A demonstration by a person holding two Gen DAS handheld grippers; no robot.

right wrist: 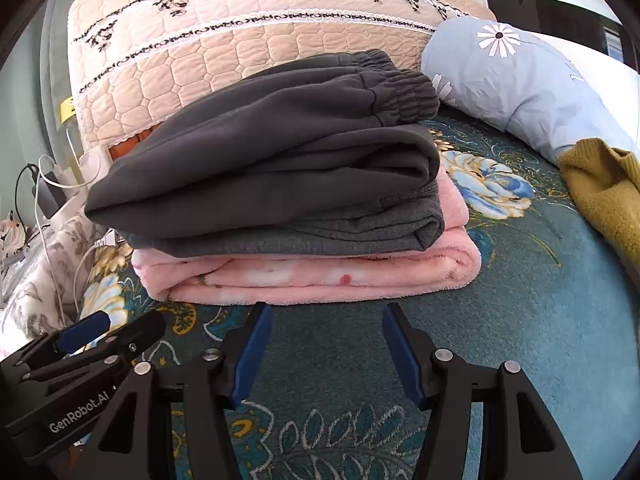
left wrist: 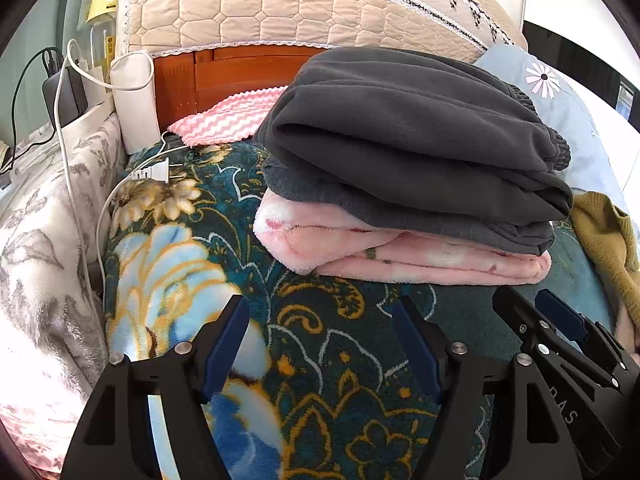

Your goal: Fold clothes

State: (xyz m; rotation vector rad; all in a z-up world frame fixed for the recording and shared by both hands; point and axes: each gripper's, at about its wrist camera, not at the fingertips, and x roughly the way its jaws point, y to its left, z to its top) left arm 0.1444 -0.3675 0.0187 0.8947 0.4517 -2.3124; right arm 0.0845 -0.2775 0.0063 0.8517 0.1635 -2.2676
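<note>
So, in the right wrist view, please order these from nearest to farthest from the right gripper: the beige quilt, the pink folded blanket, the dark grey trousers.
1. Pink folded blanket: bottom of the stack, just ahead of the right gripper.
2. Dark grey trousers: folded on top of the stack, further back.
3. Beige quilt: behind the stack, at the back.

Ahead of the jaws and under them spreads a teal floral bed blanket [right wrist: 540,320]. Beyond it rises a reddish wooden headboard [left wrist: 224,76], draped with a beige quilted cover [right wrist: 240,60]. Far to the left of the jaws stands a white cylinder [left wrist: 134,100] among chargers and white cables [left wrist: 64,120]. To the right lies a pale blue flowered pillow [right wrist: 520,88] in bright daylight.
</note>
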